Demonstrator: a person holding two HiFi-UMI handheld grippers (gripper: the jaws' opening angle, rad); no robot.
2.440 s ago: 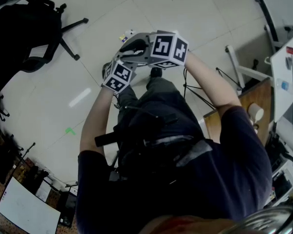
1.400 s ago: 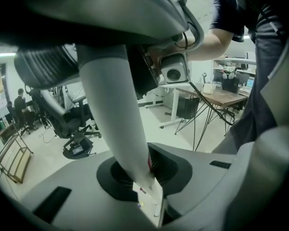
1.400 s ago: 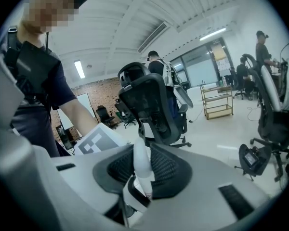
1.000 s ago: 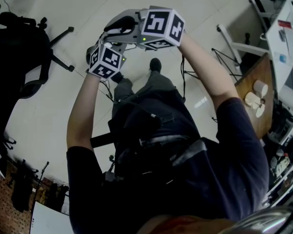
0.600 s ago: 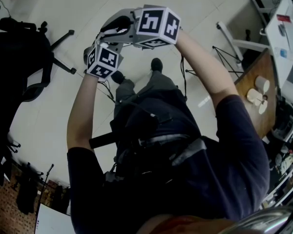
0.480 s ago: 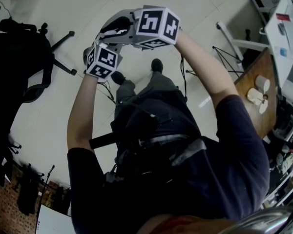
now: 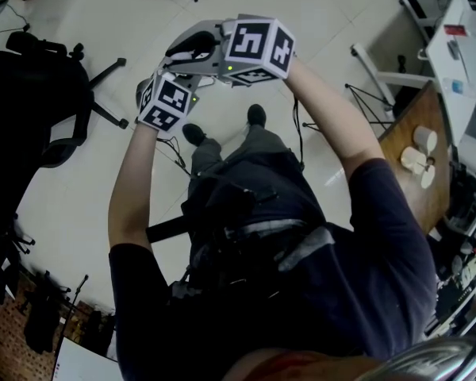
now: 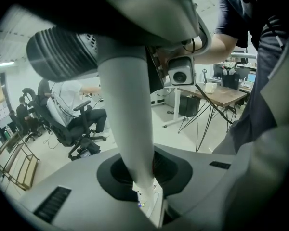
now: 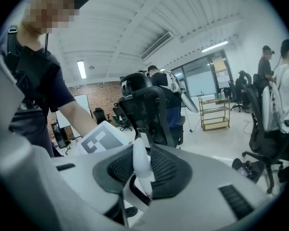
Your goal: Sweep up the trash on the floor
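In the left gripper view a thick pale grey handle (image 8: 127,124) rises from between the jaws of my left gripper (image 8: 145,189), which is shut on it. Its ribbed dark end (image 8: 62,57) sticks out at the upper left. My right gripper (image 9: 143,177) is shut on a thin white handle (image 9: 139,160) that stands up between its pads. In the head view both marker cubes, left (image 7: 166,101) and right (image 7: 258,48), are held close together above the person's feet (image 7: 194,133). The jaws are hidden behind the cubes there. No trash shows on the floor.
A black office chair (image 7: 44,86) stands at the left. A wooden table (image 7: 408,133) with paper cups (image 7: 419,157) and a white desk frame (image 7: 373,66) are at the right. A seated person (image 8: 70,105), another chair (image 9: 151,107) and a yellow cart (image 9: 216,112) are farther off.
Both grippers have risen a little together, still close to each other and holding their handles. The view has shifted so both of the person's feet now show.
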